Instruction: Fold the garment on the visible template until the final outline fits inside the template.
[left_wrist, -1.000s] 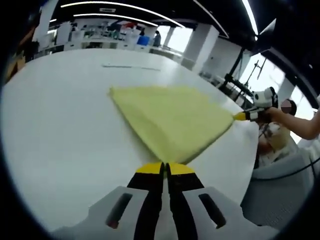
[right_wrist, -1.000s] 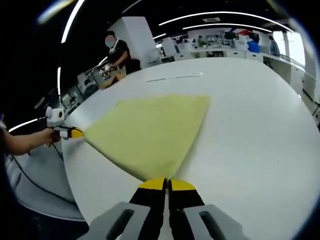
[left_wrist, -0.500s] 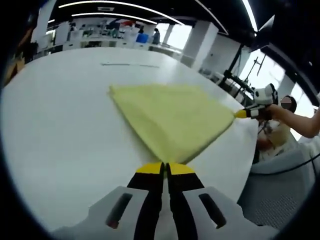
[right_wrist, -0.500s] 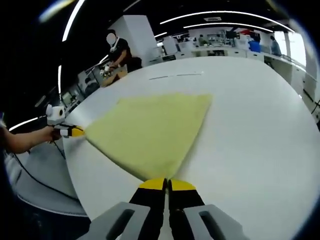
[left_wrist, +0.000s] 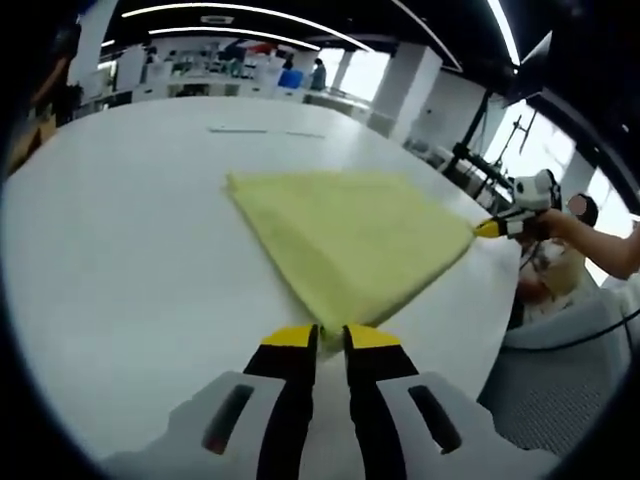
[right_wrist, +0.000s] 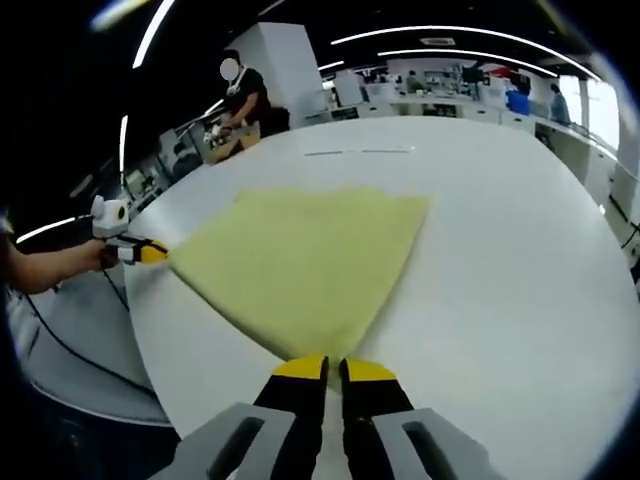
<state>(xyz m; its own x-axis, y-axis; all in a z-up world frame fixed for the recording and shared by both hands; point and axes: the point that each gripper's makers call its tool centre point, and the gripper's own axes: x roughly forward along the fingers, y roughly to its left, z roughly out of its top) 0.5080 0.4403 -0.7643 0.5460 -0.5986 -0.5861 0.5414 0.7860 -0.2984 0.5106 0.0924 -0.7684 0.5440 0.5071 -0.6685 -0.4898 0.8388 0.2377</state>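
Ahead of both sets of jaws, a folded yellow garment (left_wrist: 350, 240) lies flat on a white table (left_wrist: 120, 260), fanning away from each gripper into a wide wedge.

From the left gripper view, the left gripper (left_wrist: 331, 338) sits at the cloth's nearest corner. Its yellow-tipped jaws stand slightly apart with a narrow gap between them, and the corner lies just in front of the tips; whether the cloth reaches into the gap cannot be told. Off to the right of these jaws, the right gripper (left_wrist: 490, 228) meets the cloth's far right corner, held by a person's hand (left_wrist: 555, 222).

From the right gripper view, the right gripper (right_wrist: 334, 369) has its jaws nearly together on the closest corner of the garment (right_wrist: 300, 260), pinching it between the yellow tips. To the left of these jaws, the left gripper (right_wrist: 150, 252) touches the cloth's left corner. Beyond the jaws, past the cloth, a thin line (right_wrist: 365, 151) marks the table (right_wrist: 500, 260).
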